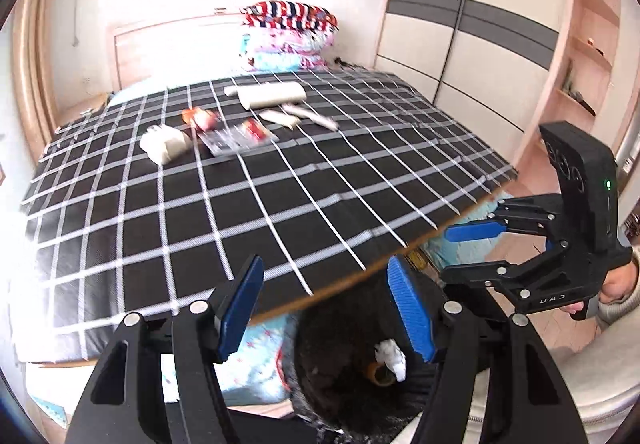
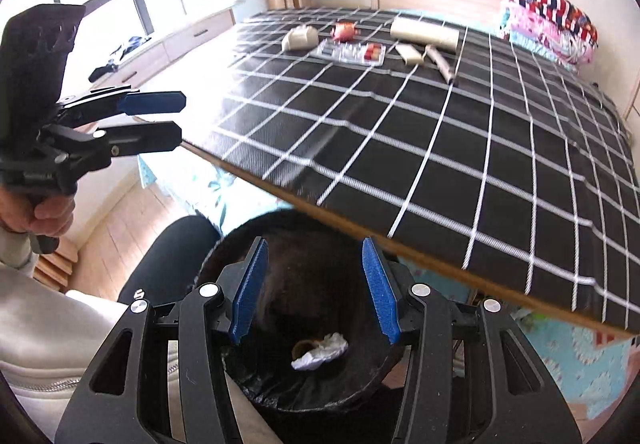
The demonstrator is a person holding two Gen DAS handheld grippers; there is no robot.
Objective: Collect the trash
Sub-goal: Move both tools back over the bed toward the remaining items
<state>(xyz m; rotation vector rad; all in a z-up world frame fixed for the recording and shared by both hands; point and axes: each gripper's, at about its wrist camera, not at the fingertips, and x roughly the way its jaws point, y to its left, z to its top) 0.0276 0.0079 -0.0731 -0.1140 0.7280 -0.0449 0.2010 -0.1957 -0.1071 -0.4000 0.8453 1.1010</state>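
1. A bed covered by a black cloth with a white grid is seen from its foot through two fisheye cameras, one on each hand-held gripper.
2. The left gripper is held low at the near edge of the cloth, its blue pads spread wide with nothing between them.
3. The right gripper is likewise held wide and empty – in the left view its blue pads are seen apart, beside the bed's corner.
4. Directly below both grippers a black bin is seen, tucked partly under the overhanging edge of the cloth.
5. Inside the bin a crumpled white tissue and a small brown ring-shaped item are already lying.
6. The remaining trash is gathered well away, across the cloth towards the headboard: a crumpled white wad, a red-orange wrapper, a clear blister tray, a long pale roll and small pale tubes.
7. A stack of folded, striped and floral bedding is seen at the headboard.
8. The step in hand is judged to be the pause between a drop into the bin and the next pick-up.
9. A long reach across the cloth is called for next – one gripper to be lowered over a single item and closed on it.
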